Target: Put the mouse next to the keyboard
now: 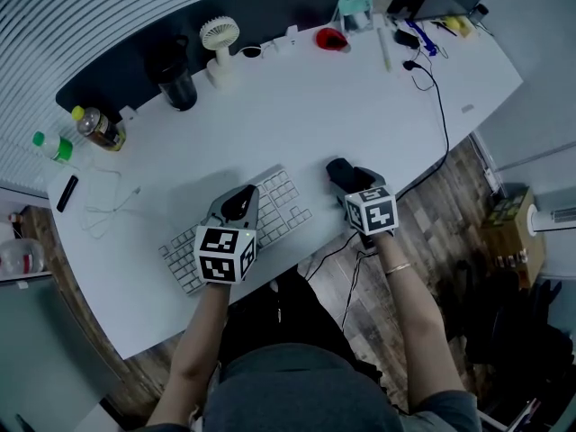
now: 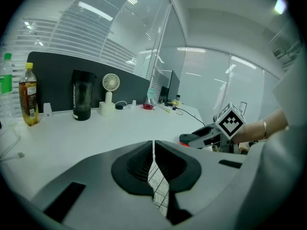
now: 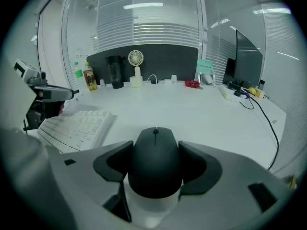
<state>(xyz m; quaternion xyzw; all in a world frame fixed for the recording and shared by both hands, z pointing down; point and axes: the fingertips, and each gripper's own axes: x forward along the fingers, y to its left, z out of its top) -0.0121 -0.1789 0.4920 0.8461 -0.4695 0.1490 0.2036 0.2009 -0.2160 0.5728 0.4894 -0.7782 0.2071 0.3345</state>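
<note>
**Head view:** A white keyboard (image 1: 281, 203) lies slantwise on the white bench (image 1: 360, 106). The left tongs (image 1: 239, 202) hang over the keyboard's middle rows. The right tongs (image 1: 345, 175) sit just off the keyboard's right end, with the black mouse (image 1: 338, 167) between them, near the bench's front edge. Well beyond the keyboard, against the dark partition, stand a small fan (image 1: 220, 48) and a black tumbler (image 1: 176, 84).

**Left gripper view:** The left tongs are clenched. Their dark pads almost meet at the tips and nothing is caught between them. Keyboard keys show through the narrow slit below. The right tongs are off to the keyboard's right.

**Right gripper view:** The right tongs are grasping the mouse, with one pad pressed on each flank and its wheel end pointing away from the camera. The keyboard lies close to the mouse's left, not touching it. Whether the mouse rests on the bench or is lifted off it cannot be told.
</note>
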